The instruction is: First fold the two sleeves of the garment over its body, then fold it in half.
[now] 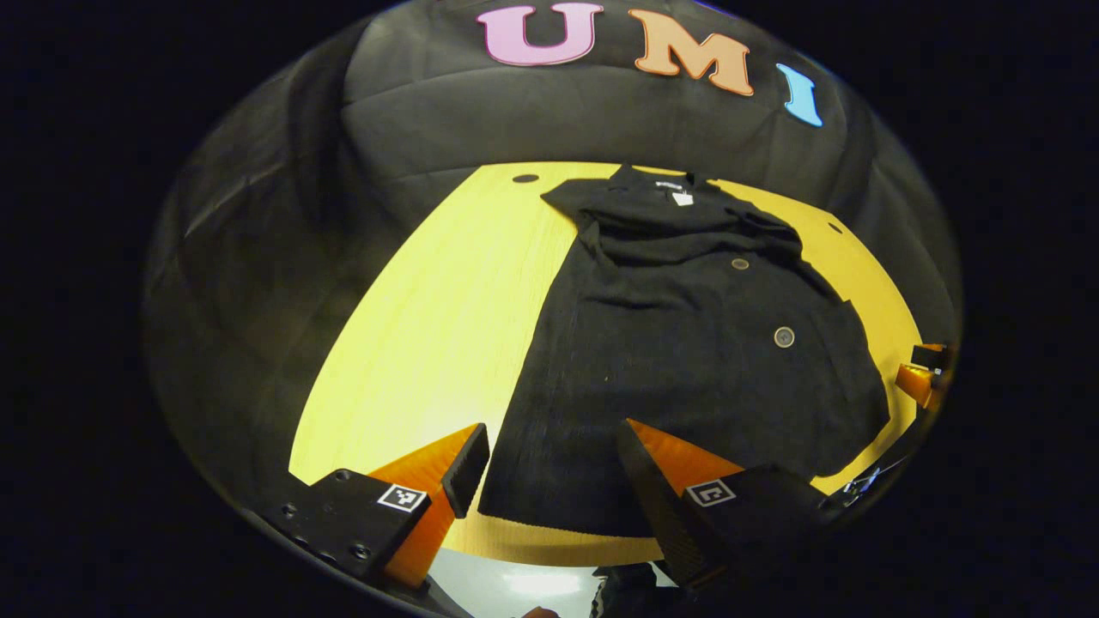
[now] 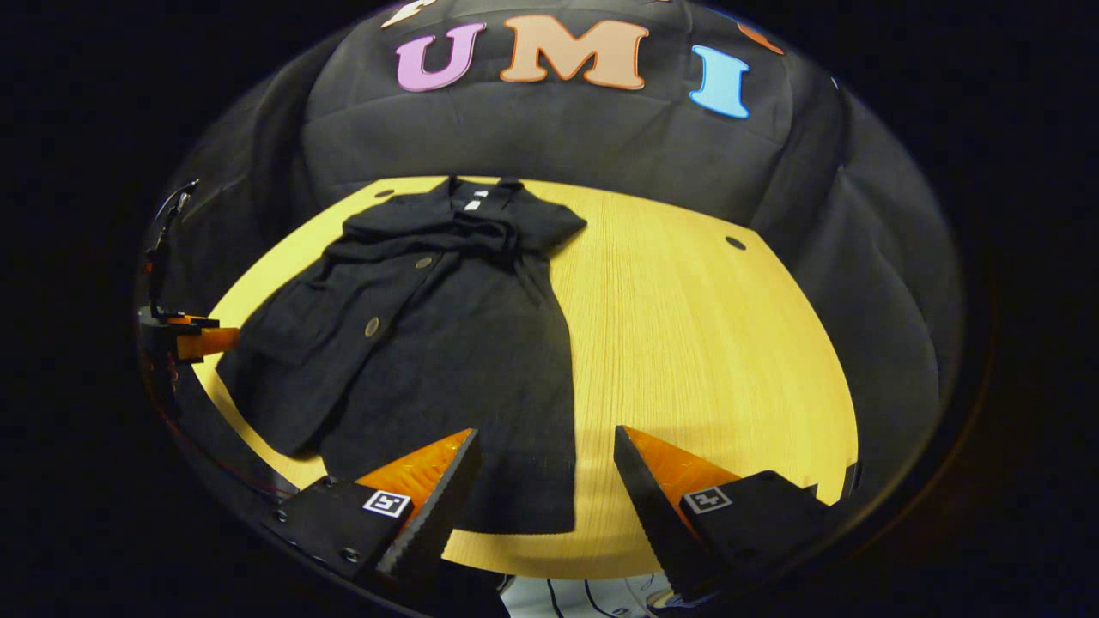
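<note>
The black garment [image 1: 678,343] lies flat on the yellow table [image 1: 429,326], collar at the far edge, both sleeves folded across the chest (two buttons [image 1: 783,336] showing). Left gripper [image 1: 549,481] hovers above the near hem, fingers wide apart, holding nothing; right gripper [image 2: 543,481] likewise spread and empty.

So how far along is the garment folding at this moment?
Sleeves look done: both lie folded across the chest of the black garment, bunched just below its collar. In hand: nothing is gripped; the left gripper and the right gripper hover open near the hem. Left: the fold in half, as the garment lies full length on the table.
</note>
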The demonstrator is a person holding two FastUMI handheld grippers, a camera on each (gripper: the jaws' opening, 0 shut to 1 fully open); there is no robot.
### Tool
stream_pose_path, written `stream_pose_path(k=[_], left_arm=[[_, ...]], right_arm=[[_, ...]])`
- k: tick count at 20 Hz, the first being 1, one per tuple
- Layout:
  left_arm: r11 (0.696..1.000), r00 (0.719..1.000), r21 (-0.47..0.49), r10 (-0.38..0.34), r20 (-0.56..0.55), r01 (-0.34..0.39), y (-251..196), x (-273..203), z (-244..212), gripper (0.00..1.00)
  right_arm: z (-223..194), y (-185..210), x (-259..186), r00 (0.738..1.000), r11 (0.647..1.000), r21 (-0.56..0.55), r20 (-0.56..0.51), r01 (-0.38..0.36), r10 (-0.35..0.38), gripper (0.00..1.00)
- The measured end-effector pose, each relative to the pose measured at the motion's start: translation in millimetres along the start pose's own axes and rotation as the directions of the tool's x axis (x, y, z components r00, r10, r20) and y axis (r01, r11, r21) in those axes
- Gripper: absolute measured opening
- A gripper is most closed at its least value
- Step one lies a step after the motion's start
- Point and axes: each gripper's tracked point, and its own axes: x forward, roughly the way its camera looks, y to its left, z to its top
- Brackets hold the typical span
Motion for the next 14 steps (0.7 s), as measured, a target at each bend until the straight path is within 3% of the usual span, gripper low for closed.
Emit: stream_pose_path(k=[10,14], left_arm=[[1.0,0.998,0.002,-0.026,-0.065,0.026,-3,15,-21,0.94],[0.997,0.996,0.034,-0.063,-0.062,0.065,-6,14,-24,0.92]], right_arm=[[-42,4,18,0.985,0.999,0.03,-0.169,-0.036,0.041,1.0],[-46,8,22,0.974,0.993,0.094,-0.207,-0.075,0.093,0.85]])
